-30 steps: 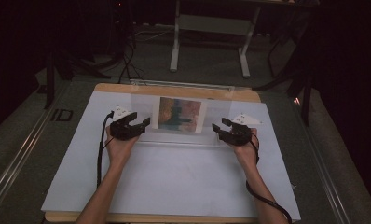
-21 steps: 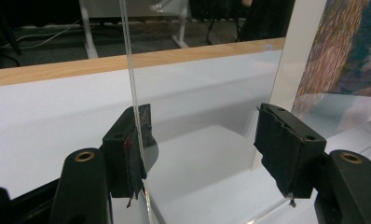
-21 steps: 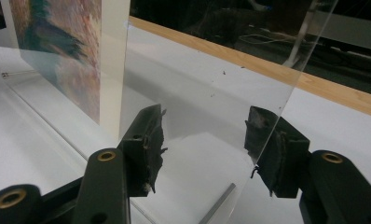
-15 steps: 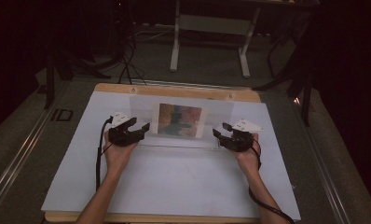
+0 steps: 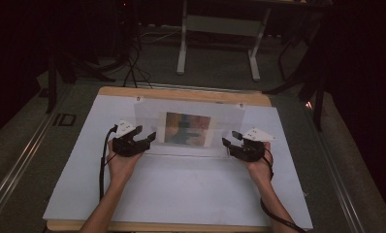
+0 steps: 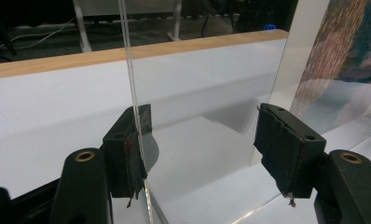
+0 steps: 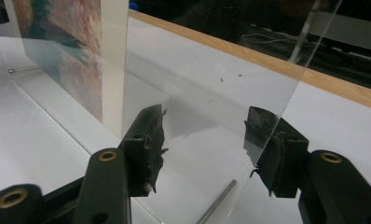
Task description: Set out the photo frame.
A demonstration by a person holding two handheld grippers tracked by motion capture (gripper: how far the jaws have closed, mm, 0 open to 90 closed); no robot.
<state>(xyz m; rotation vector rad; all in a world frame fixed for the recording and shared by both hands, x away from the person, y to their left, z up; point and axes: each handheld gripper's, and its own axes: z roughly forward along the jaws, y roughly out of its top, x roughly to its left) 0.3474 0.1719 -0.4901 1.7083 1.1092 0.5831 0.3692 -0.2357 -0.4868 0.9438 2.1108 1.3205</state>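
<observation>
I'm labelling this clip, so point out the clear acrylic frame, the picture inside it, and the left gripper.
clear acrylic frame (image 5: 150, 114), high view, bare left part of the panel.
picture (image 5: 187, 128), high view, middle of the print.
left gripper (image 5: 150, 138), high view, between its fingers at the frame's left edge.

The right gripper (image 7: 202, 149) is standing wide open around the edge of a clear upright acrylic panel (image 7: 211, 84). A colourful painted print (image 7: 67, 51) is showing behind it.

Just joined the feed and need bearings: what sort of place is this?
Probably a dim lab or recording workshop, not a home: a wooden table covered with a white sheet, metal rails on the floor beside it, and a bare desk frame with loose cables behind.
</observation>
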